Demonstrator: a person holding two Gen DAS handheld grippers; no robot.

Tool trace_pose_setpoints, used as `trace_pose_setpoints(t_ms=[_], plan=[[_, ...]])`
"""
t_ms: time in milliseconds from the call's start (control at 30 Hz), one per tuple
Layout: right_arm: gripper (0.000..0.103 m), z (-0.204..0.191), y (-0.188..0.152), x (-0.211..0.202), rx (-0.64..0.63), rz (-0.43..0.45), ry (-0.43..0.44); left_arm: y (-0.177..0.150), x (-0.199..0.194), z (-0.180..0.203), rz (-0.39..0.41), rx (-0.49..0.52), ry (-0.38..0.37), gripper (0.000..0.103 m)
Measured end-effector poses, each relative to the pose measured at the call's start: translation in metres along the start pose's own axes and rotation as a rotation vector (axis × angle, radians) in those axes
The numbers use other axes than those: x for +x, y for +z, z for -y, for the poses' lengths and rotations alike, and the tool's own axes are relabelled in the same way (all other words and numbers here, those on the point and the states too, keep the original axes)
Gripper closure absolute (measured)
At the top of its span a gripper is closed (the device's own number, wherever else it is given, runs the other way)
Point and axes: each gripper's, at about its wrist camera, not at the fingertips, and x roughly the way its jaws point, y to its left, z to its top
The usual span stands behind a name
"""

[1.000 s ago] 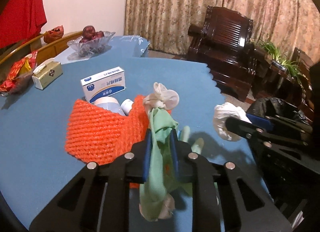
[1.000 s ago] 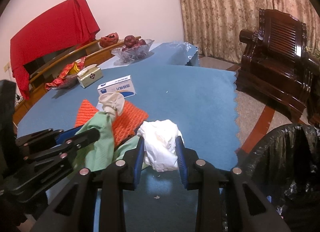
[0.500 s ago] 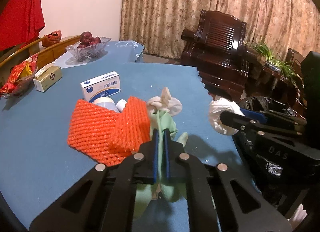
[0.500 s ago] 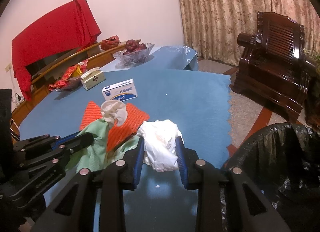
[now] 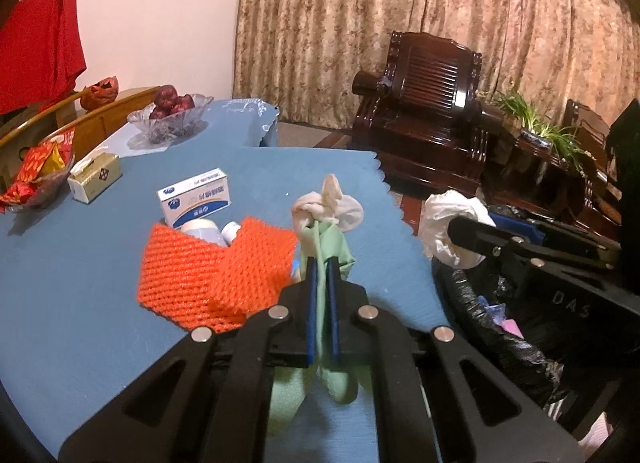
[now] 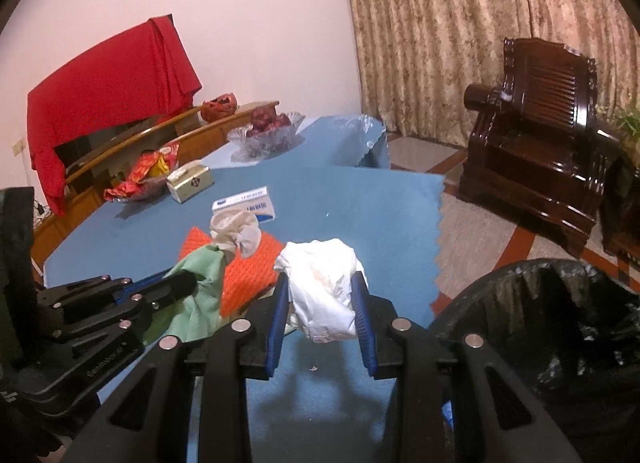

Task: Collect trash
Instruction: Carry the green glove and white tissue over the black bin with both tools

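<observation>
Two grippers are in play, each carrying one piece of trash. The left gripper (image 5: 321,263) has its jaws pinched tight on one strip of green cloth (image 5: 328,241), which ends in a knotted cream rag (image 5: 327,205) at its top and hangs slack below the jaws. The bundle is lifted clear of the blue desk (image 5: 80,263), near the scalloped edge that faces the armchair. The right gripper (image 6: 322,295) has its jaws closed on one crumpled white tissue wad (image 6: 322,283), also held above the desk near that same scalloped edge. One black-lined trash bin (image 6: 560,323) stands on the floor just beyond that edge, beside the right gripper; bits of coloured litter show inside it in the left view.

Left on the desk, near its middle, is one orange foam net (image 5: 200,271), with two white bottle shapes (image 5: 208,229) showing just behind it. One blue-and-white carton (image 5: 195,196) lies touching or just beyond them. Toward the far side are one cream tissue box (image 5: 95,177), one glass bowl of red wrappers (image 5: 36,167) at the left edge, and one glass bowl of dark red fruit (image 5: 172,115) on the adjoining blue-covered surface. One dark wooden armchair (image 5: 428,119) stands before the patterned curtain (image 5: 400,23), and one red cloth (image 6: 112,75) is draped at the wall.
</observation>
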Motion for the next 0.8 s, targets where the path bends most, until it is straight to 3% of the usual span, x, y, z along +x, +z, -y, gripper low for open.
trace_pose_setpoints(t_ms=[267,800], plan=[[0.072,0.013,0.006,-0.037,0.006,0.046,-0.046,0.012,-0.011,0.027,0.025,0.024,-0.034,0.099],[0.072,0.089,-0.005,-0.110,0.091,0.108,-0.229,0.030,-0.002,0.119,0.053,0.126,-0.204,0.099]])
